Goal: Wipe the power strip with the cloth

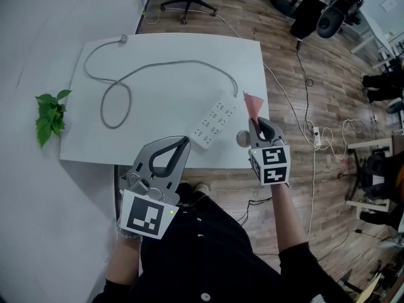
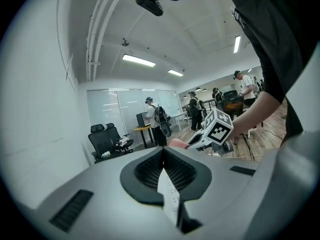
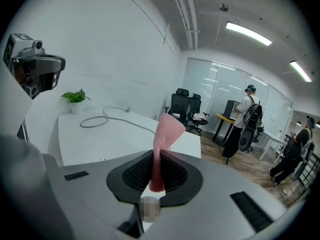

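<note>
Your right claw point(image 3: 156, 159) is clamped on the pink cloth point(image 3: 166, 129), which stands up out of the jaws. You hold it over the near edge of the desk point(image 1: 158, 55), just right of the power strip point(image 1: 213, 124). The white power strip lies diagonally at the desk's near right, and its grey cable point(image 1: 120, 84) loops off toward the far left corner. Your left claw point(image 1: 179, 145) has its jaws together with nothing between them and hovers at the near edge, just left of the power strip. A green plant point(image 1: 49, 115) shows left of the desk.
</note>
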The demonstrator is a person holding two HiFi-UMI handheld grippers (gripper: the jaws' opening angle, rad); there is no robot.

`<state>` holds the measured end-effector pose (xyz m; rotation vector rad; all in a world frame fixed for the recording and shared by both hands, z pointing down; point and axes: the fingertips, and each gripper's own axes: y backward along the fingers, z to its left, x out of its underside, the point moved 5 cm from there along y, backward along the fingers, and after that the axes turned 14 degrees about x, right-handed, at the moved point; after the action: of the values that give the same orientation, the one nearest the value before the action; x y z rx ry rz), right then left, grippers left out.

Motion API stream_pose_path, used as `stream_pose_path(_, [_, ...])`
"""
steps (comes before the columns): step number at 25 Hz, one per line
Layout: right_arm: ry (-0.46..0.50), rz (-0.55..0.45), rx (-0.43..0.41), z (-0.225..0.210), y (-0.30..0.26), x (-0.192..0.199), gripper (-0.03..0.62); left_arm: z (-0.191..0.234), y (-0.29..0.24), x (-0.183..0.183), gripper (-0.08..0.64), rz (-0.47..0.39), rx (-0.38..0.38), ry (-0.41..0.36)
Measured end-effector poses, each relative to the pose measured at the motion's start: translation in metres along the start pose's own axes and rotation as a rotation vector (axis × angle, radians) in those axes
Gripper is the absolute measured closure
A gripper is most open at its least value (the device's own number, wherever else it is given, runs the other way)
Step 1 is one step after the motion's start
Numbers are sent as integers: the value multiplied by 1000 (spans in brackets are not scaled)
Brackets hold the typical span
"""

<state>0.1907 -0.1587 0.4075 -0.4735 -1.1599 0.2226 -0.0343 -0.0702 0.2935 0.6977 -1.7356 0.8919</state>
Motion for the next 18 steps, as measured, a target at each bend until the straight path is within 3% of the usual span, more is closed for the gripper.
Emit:
stream_pose_path(4, [-14, 29, -15, -4, -24, 9, 543, 0, 5, 6, 546, 15, -21, 15])
stream_pose_path(18, [107, 156, -29, -5, -91, 37, 543, 3, 7, 9, 546, 48, -61, 16])
